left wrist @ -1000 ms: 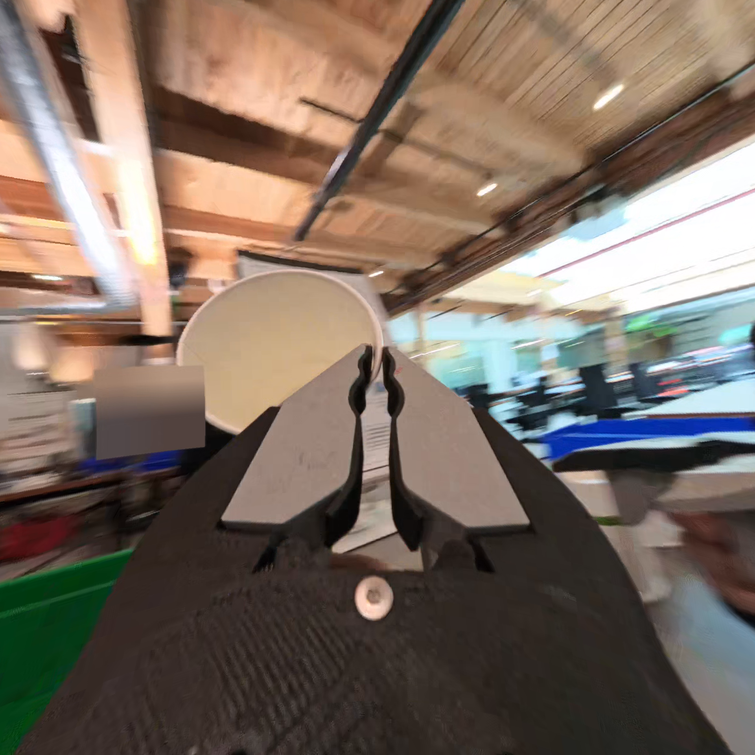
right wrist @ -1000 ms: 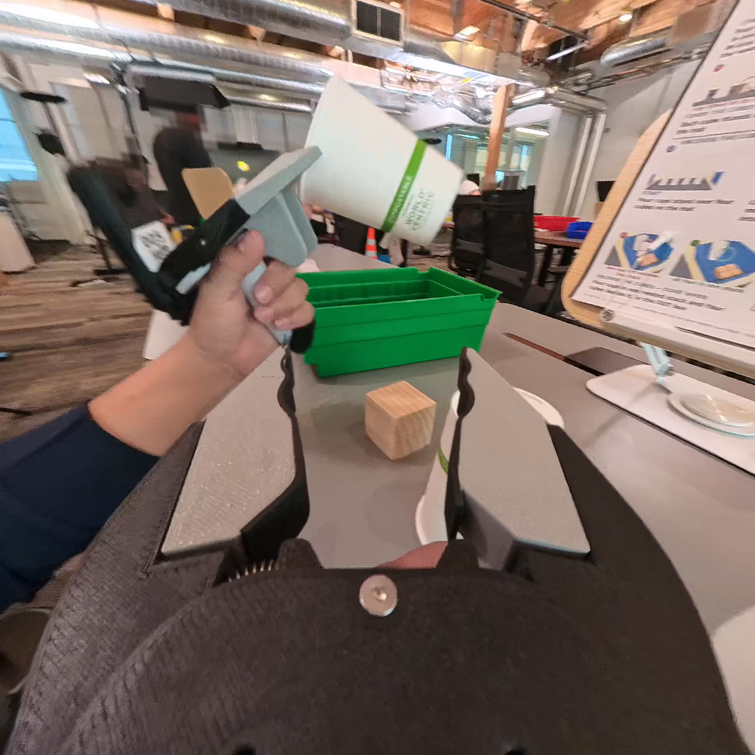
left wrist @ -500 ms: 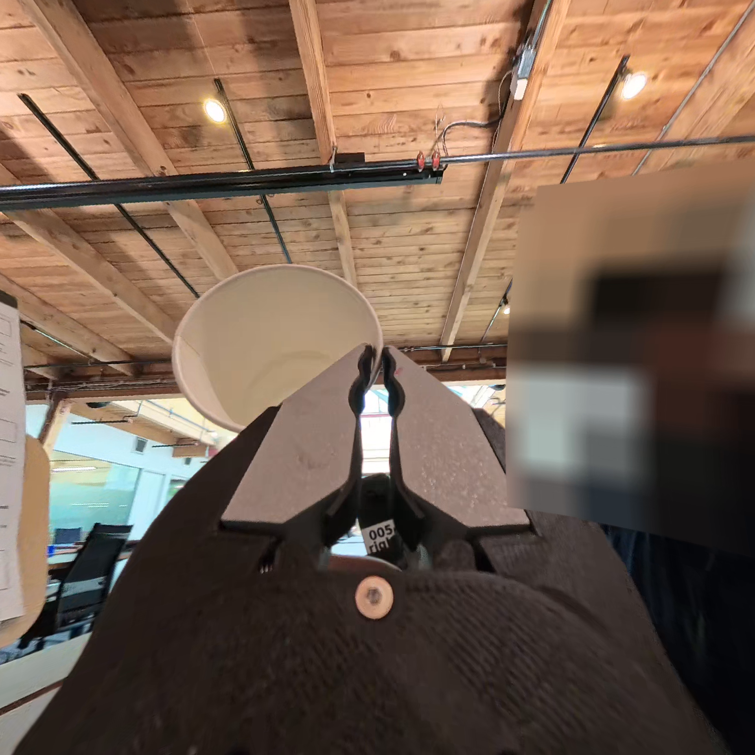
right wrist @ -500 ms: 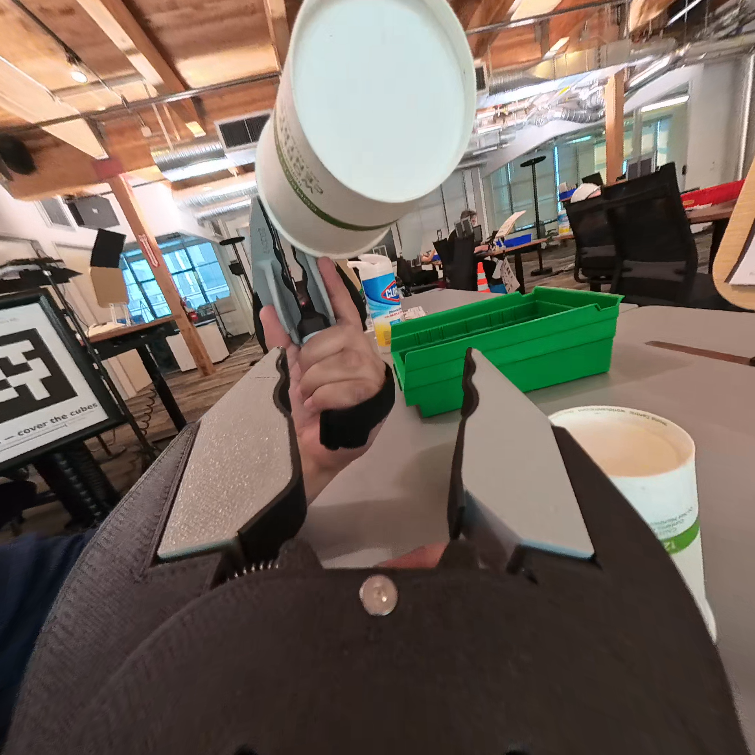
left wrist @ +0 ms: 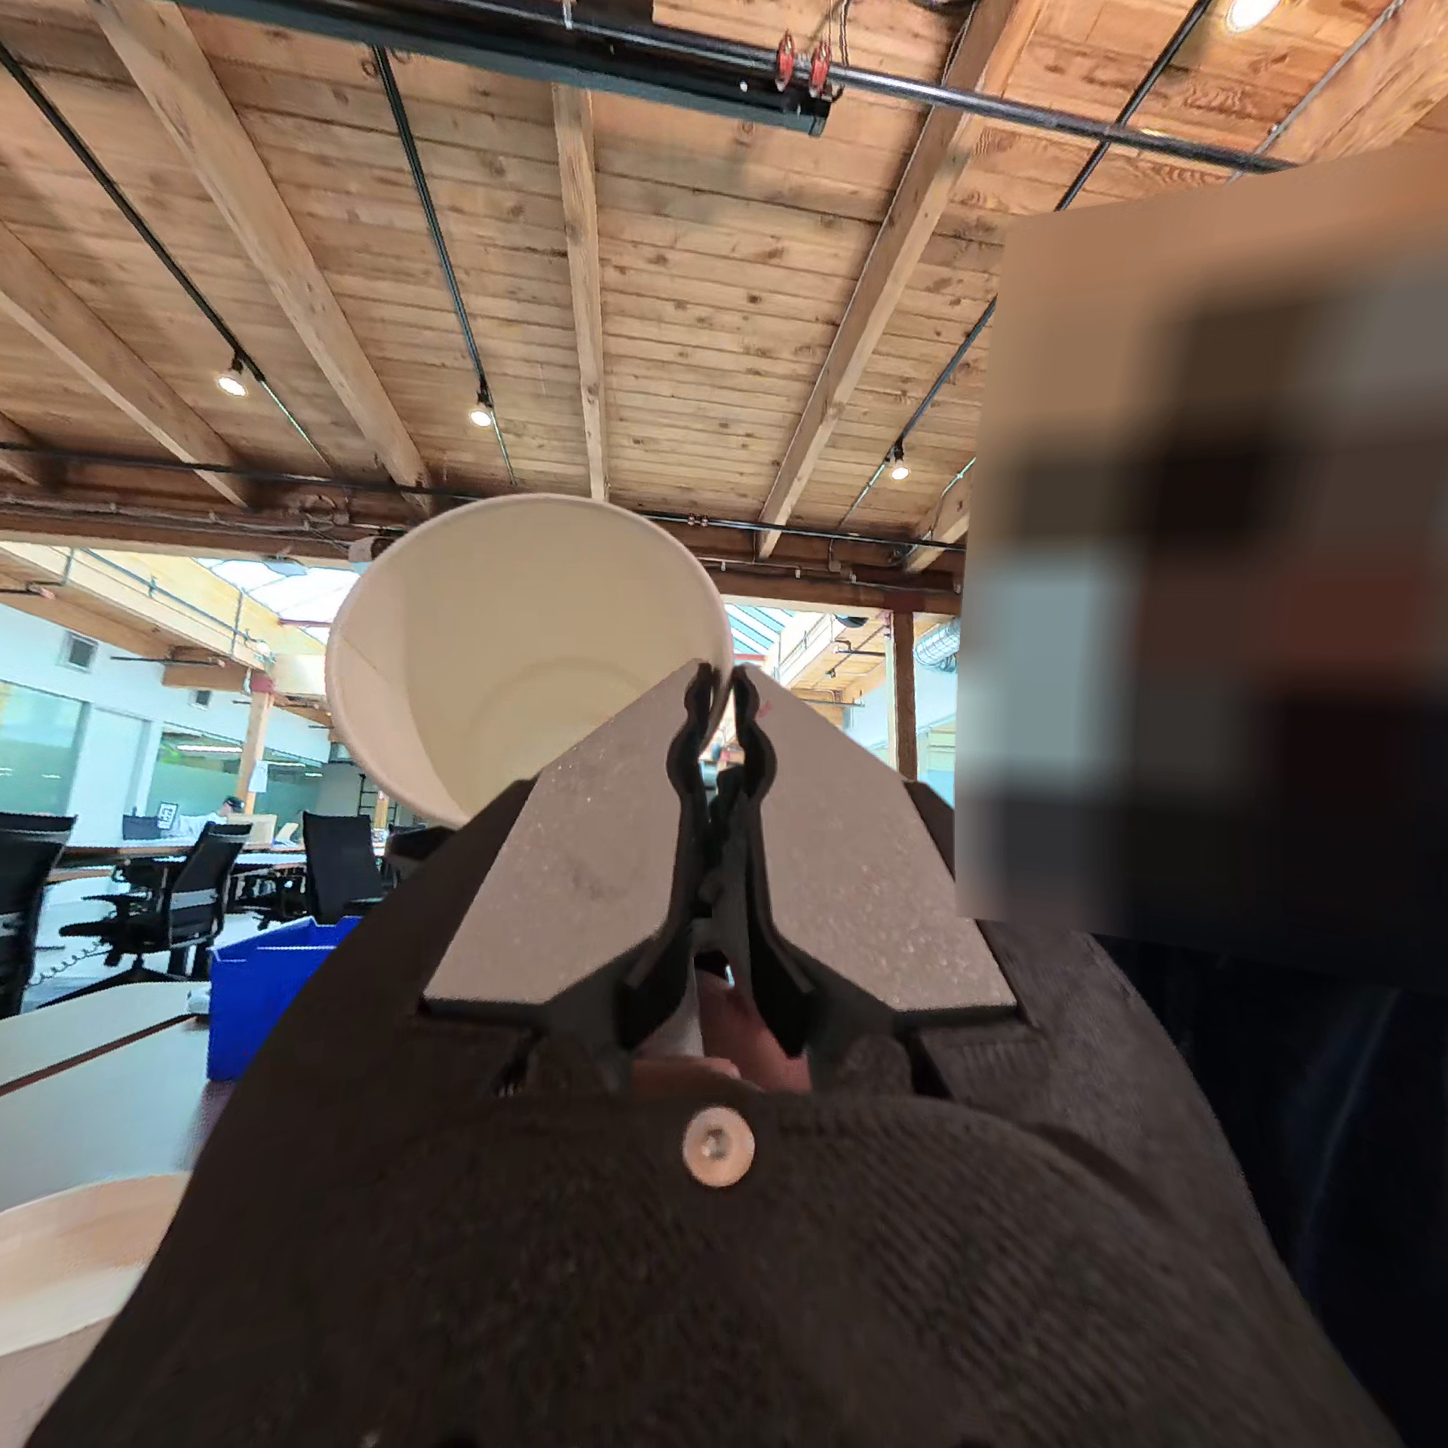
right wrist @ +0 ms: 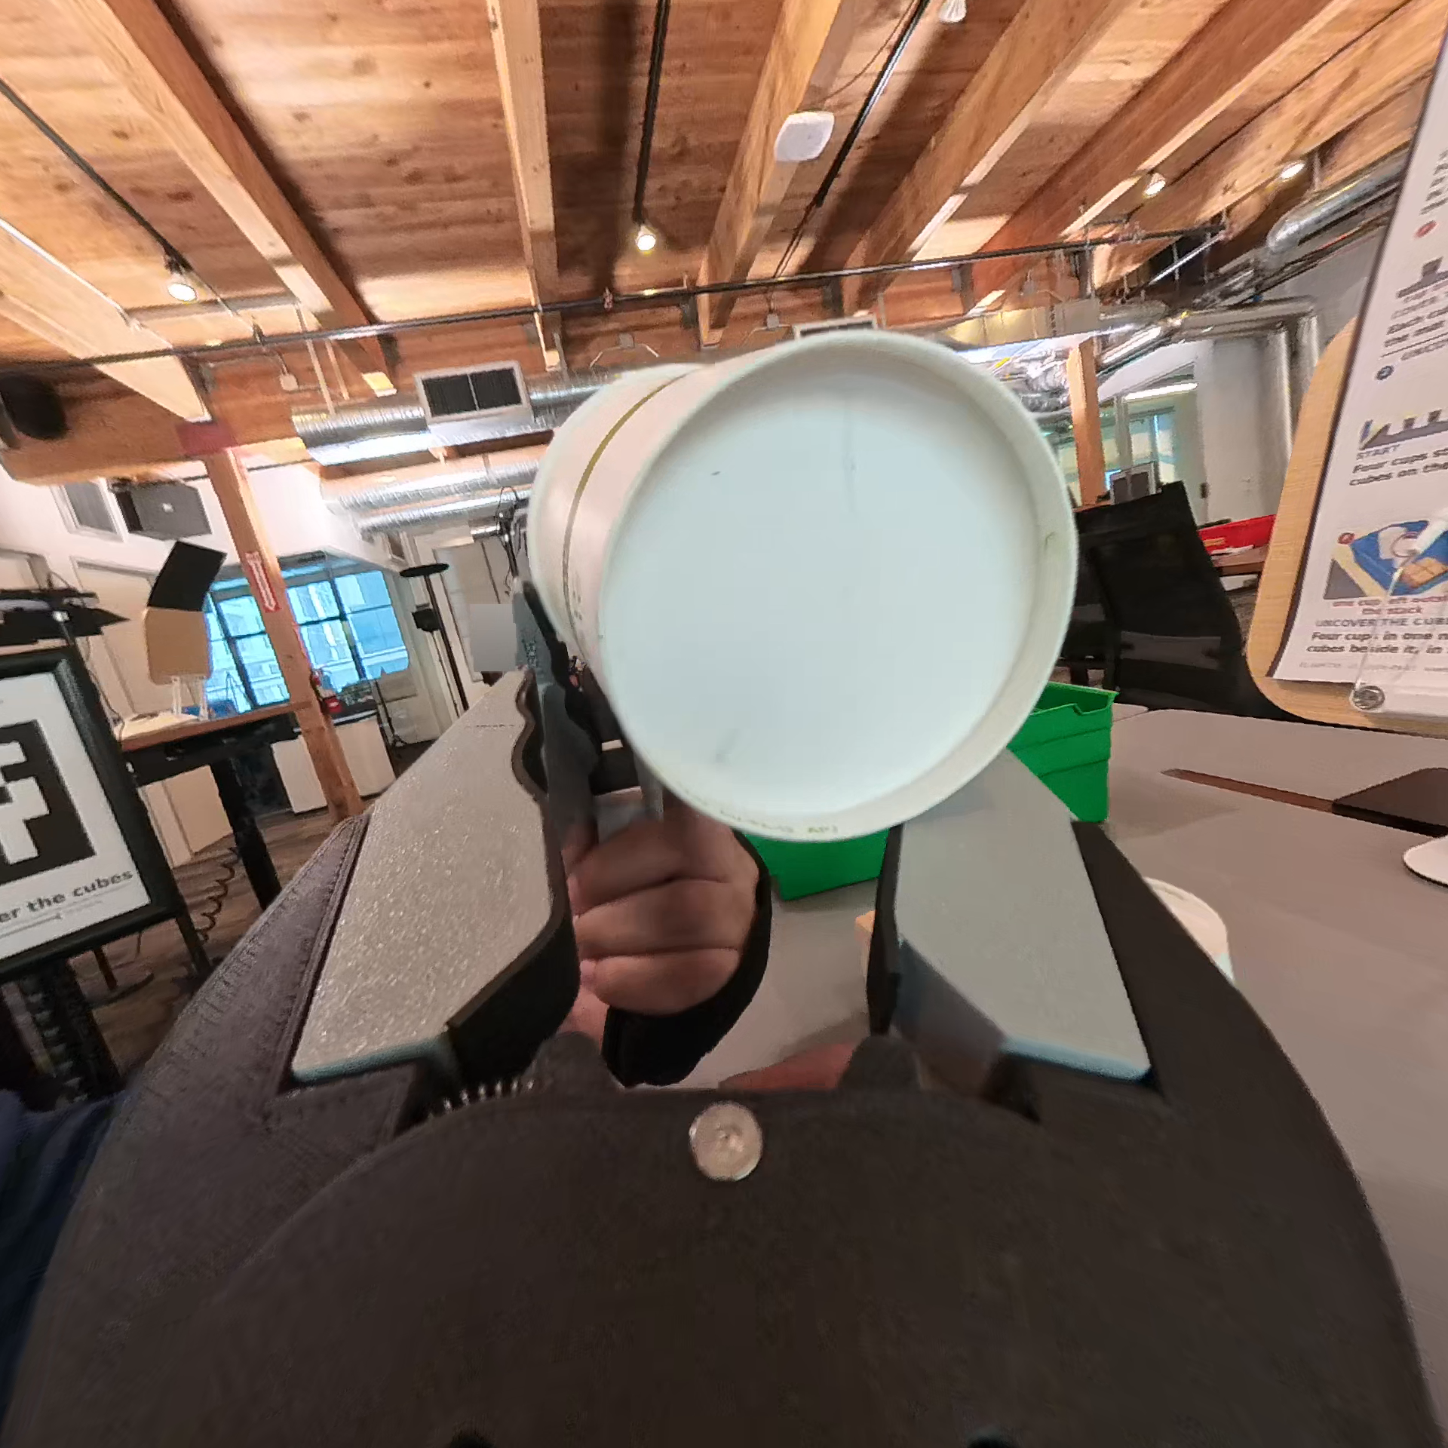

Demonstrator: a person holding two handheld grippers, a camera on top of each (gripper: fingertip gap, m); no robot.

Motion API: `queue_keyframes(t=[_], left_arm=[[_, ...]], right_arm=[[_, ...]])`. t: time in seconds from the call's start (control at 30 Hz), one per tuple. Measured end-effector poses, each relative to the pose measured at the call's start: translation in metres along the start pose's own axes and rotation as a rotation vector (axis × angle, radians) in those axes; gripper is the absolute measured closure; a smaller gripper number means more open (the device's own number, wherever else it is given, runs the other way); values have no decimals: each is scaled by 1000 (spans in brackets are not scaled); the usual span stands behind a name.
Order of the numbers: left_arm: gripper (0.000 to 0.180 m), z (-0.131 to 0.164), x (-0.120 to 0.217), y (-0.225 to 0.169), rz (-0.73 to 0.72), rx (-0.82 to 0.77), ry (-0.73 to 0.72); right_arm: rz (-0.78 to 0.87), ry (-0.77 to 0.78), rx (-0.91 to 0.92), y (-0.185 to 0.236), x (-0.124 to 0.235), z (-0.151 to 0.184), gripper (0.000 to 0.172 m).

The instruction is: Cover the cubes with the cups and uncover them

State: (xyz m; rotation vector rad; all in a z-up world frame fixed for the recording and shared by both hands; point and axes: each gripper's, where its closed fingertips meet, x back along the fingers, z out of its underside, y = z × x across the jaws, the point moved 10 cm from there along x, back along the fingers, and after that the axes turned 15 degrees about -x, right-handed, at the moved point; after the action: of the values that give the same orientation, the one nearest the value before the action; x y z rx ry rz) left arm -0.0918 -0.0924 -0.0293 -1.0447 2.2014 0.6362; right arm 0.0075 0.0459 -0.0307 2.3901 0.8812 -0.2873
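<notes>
My left gripper is shut on the rim of a white paper cup and holds it in the air, its open mouth towards my camera and the ceiling behind it. In the right wrist view the same cup fills the middle, bottom facing the camera, with the left gripper and the hand holding it below. My right gripper is open; the cup hangs at its fingertips and hides the right tip. A sliver of a wooden cube shows on the grey table.
A green bin stands on the table behind the cup. Another white cup stands upright at the right. An instruction board is at the far right, a framed sign at the left. A blue bin shows in the left wrist view.
The left gripper has swung the cup up and round, so that its bottom now faces the right camera from close by. The right gripper has tilted upward and stayed open.
</notes>
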Motion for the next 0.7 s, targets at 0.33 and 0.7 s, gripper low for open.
queue_keyframes(t=[0.33,0.7], left_arm=[[177,13,0,8,-38,-2,221],[172,44,-8,-4,94,-29,515]], right_arm=[[16,-116,-166,-18,14,-18,82],[-58,-162,-288,-26,26,-29,86]])
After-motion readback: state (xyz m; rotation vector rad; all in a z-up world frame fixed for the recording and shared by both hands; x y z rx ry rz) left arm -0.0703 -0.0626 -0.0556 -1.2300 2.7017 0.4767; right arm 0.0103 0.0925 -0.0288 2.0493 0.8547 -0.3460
